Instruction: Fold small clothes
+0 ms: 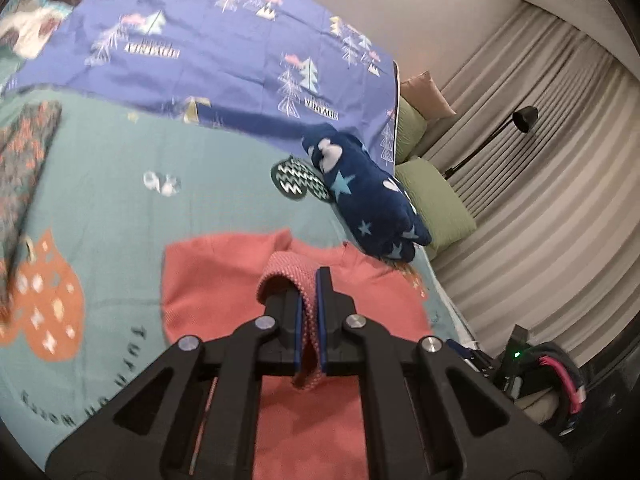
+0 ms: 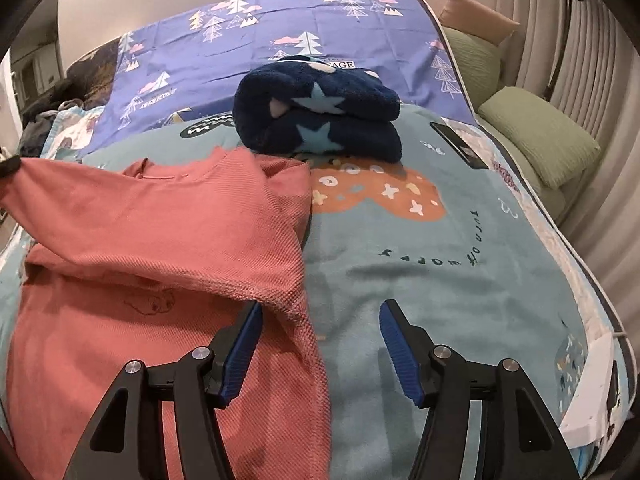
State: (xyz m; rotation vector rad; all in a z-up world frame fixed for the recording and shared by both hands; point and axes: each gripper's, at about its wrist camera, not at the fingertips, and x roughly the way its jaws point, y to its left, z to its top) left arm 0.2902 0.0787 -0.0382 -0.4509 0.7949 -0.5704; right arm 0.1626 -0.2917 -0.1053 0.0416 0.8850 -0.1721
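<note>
Both tools were over the bed: my left tool (image 1: 310, 316) pinched a fold of the pink sweater (image 2: 152, 240), lifting it above the rest of the garment, while my right tool (image 2: 320, 344) stood spread at its right edge, gripping nothing. Beyond, a folded navy star blanket (image 2: 320, 120) lay on the teal bedspread (image 2: 460, 280)
</note>
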